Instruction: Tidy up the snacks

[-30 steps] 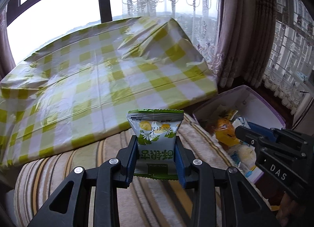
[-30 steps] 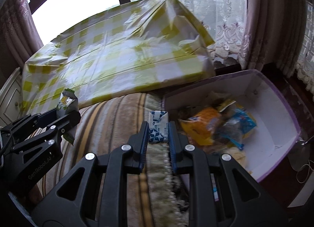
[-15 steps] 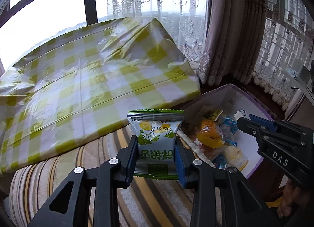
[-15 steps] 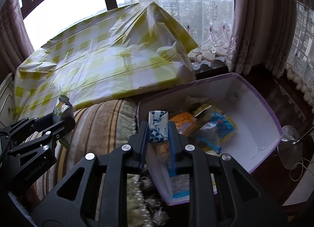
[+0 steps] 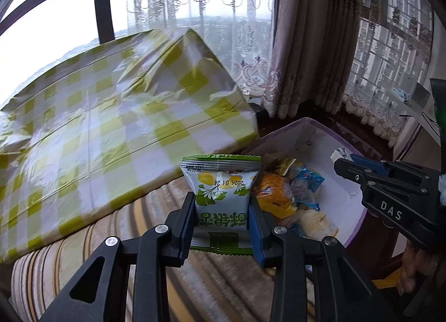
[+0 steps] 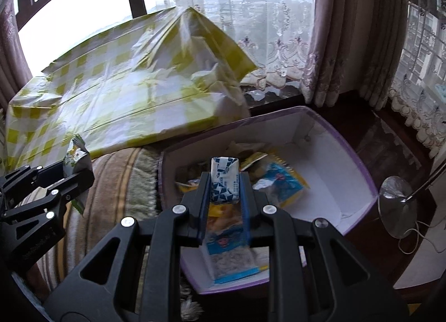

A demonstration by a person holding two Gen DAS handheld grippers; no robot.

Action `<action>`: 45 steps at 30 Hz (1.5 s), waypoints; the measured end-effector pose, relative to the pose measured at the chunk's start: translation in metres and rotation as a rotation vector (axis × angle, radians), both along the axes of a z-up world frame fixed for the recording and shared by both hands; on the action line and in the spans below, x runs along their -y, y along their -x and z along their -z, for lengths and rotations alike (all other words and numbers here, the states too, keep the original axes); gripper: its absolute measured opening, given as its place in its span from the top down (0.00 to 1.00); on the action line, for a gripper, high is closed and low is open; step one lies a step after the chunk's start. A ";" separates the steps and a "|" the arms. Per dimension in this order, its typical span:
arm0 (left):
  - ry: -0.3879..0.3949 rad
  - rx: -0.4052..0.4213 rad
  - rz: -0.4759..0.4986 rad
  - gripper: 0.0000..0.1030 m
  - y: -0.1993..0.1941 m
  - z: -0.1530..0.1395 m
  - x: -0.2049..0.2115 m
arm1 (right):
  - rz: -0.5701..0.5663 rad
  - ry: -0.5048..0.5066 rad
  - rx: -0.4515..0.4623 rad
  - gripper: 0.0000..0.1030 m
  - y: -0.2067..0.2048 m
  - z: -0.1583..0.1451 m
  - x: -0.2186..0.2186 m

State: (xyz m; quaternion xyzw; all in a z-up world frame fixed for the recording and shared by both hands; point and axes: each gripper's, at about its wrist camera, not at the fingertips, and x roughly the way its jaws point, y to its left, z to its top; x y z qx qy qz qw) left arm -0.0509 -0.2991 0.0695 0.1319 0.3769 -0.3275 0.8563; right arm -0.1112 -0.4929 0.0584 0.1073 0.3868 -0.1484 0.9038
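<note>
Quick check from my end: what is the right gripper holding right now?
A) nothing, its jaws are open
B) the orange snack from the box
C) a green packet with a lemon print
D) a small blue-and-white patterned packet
D: the right gripper is shut on the small blue-and-white packet, above the purple-rimmed box.

Striped sofa (image 5: 156,238) under checked bundle (image 5: 111,127).
</note>
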 end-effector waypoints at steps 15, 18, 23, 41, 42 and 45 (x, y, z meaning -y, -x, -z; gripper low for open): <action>0.022 -0.077 0.132 0.65 -0.003 0.007 0.061 | 0.116 0.016 -0.015 0.77 0.009 -0.001 0.056; 0.020 -0.089 0.151 0.65 0.000 0.009 0.071 | 0.132 0.016 -0.019 0.77 0.011 0.001 0.064; 0.010 -0.124 0.200 0.64 0.006 0.015 0.086 | 0.141 0.010 -0.025 0.77 0.013 0.002 0.070; -0.031 -0.267 0.037 0.34 -0.002 0.049 0.041 | 0.086 0.000 -0.071 0.22 0.015 0.018 0.040; -0.032 -0.264 0.037 0.34 -0.001 0.048 0.040 | 0.085 -0.004 -0.074 0.22 0.015 0.019 0.040; -0.050 -0.264 0.044 0.29 0.001 0.053 0.043 | 0.077 -0.007 -0.086 0.22 0.013 0.021 0.036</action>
